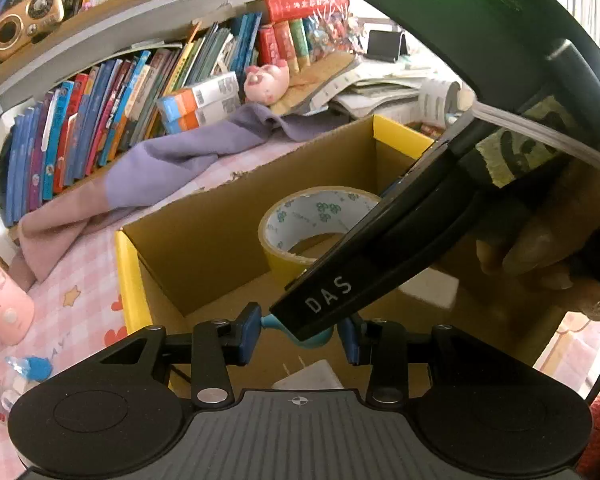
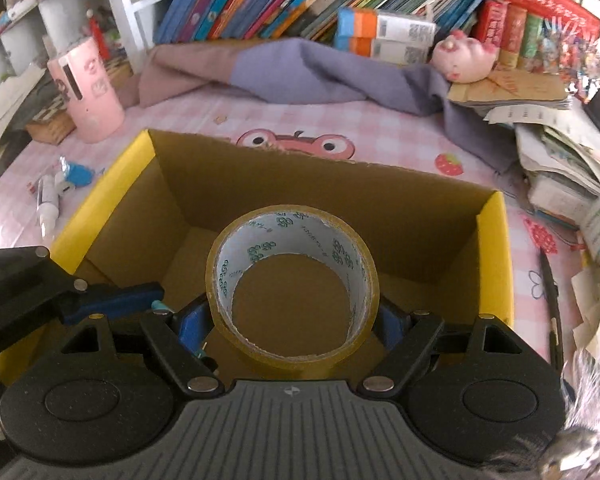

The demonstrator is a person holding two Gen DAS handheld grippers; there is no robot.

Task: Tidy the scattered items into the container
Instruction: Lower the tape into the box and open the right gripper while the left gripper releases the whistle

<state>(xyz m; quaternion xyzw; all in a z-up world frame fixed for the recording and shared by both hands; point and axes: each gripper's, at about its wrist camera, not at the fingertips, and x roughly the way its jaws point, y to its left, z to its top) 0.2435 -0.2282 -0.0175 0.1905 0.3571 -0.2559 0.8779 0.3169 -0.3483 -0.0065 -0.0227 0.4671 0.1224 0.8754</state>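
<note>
The right hand-held gripper [image 2: 292, 326] clenches a roll of tape [image 2: 293, 280] over the open cardboard box [image 2: 494, 256] on the tabletop [image 2: 380, 120]. The left hand-held gripper [image 1: 298, 338] grips a small light-blue item [image 1: 312, 340] over the box's near-left part.

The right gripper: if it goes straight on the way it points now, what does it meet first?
Probably the box floor: the right gripper, shut on the tape, points down into the box. Depth is unclear.
</note>
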